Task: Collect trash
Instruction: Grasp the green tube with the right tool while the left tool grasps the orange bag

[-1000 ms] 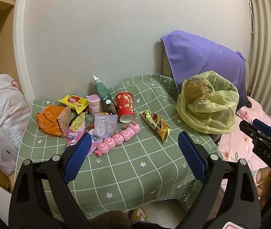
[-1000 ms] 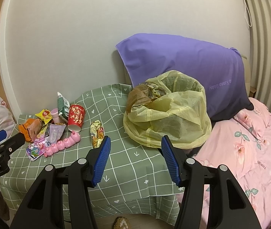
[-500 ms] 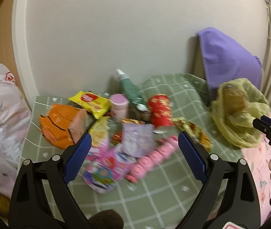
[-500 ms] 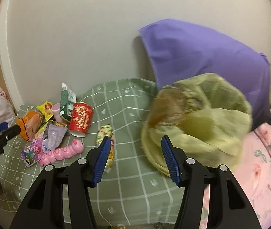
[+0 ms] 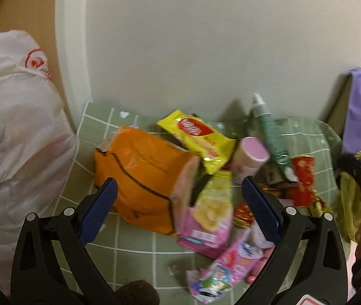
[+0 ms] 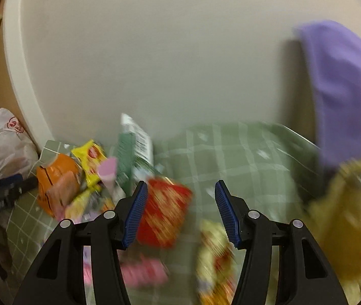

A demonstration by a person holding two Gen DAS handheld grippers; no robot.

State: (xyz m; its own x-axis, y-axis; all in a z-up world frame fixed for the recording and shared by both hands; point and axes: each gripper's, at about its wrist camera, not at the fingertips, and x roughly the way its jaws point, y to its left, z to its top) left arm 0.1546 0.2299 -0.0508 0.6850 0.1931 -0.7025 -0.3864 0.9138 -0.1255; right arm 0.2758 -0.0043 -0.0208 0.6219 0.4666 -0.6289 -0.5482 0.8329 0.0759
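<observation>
Left gripper (image 5: pixel 179 213), wide open, has moved closer to one orange bag (image 5: pixel 140 175) and two yellow packets on the green cloth (image 5: pixel 96 137). Right gripper (image 6: pixel 179 213), open too, now nears one blurry red cup (image 6: pixel 164 216).

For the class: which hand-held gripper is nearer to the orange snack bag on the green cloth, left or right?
Left. The left hand-held gripper is open right at the orange snack bag. The right hand-held gripper is open farther right, facing the red cup.
</observation>
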